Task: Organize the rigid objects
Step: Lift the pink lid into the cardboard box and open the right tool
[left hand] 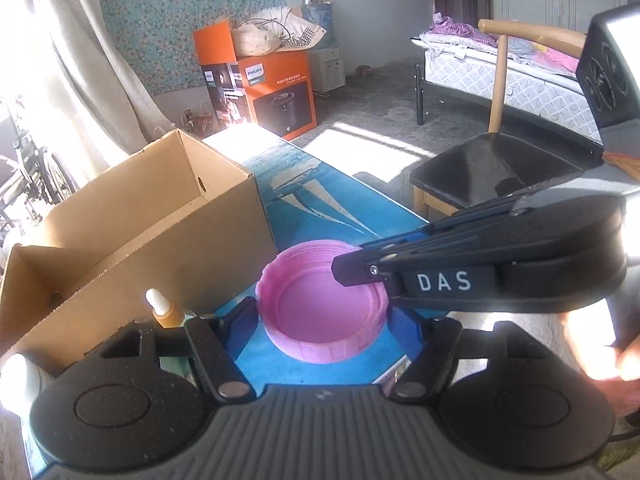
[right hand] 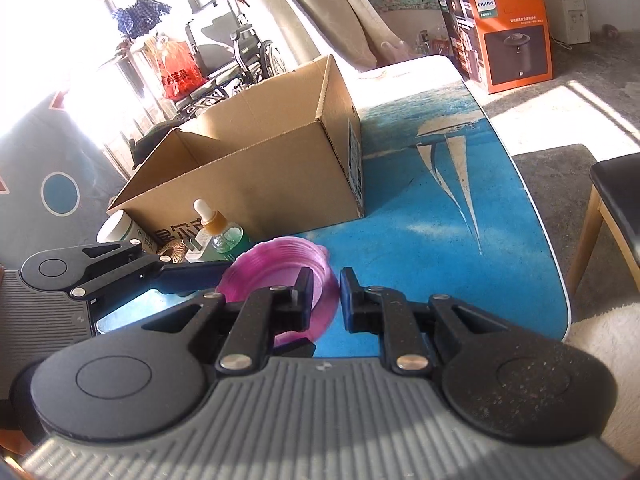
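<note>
Pink lid [left hand: 320, 312] sat open side up between the left hand-held gripper [left hand: 324, 320] fingers, held across its width, above the blue counter [left hand: 320, 200]; right hand-held gripper [right hand: 326, 300], jaws narrow, pinched the lid's rim. Cardboard box [left hand: 132, 232] lay just beyond the lid, toward the counter's far-left edge. Readable: "DAS" on the right tool, "PHILIPS" on orange carton [left hand: 276, 88]

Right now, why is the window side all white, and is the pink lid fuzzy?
Left wrist view: sun glare whitens the curtain; the pink lid looks sharp. Right wrist view: the window is washed out; the lid's edge is slightly blurred; the table edge bends from the fisheye lens.
</note>
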`<control>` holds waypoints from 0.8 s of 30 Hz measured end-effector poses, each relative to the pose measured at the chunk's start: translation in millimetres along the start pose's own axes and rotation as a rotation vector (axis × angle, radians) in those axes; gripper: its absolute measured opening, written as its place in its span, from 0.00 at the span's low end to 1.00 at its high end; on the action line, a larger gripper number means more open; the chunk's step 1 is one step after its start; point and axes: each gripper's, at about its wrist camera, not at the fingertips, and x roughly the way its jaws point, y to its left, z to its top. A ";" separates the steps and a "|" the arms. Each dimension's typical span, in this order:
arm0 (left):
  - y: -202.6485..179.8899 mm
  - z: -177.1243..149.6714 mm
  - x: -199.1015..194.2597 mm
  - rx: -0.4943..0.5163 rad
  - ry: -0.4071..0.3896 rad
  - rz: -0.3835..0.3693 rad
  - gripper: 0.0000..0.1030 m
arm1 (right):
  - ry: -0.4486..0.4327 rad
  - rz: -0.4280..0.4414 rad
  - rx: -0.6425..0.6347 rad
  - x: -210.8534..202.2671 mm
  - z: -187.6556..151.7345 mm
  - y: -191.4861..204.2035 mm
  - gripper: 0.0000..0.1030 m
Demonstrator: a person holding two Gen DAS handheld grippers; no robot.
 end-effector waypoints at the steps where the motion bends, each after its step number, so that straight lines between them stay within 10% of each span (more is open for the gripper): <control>1: 3.7 5.5 -8.8 -0.001 -0.032 0.012 0.70 | -0.024 0.001 -0.015 -6.8 8.2 6.4 0.13; 10: 73.5 60.7 -56.9 -0.057 -0.173 0.166 0.70 | -0.129 0.103 -0.231 -11.9 107.5 73.4 0.13; 17: 167.5 82.8 -24.3 -0.163 -0.003 0.152 0.70 | 0.152 0.231 -0.238 85.1 192.6 111.0 0.13; 24: 246.4 54.7 41.8 -0.327 0.240 0.020 0.69 | 0.471 0.214 -0.219 197.3 206.0 127.0 0.13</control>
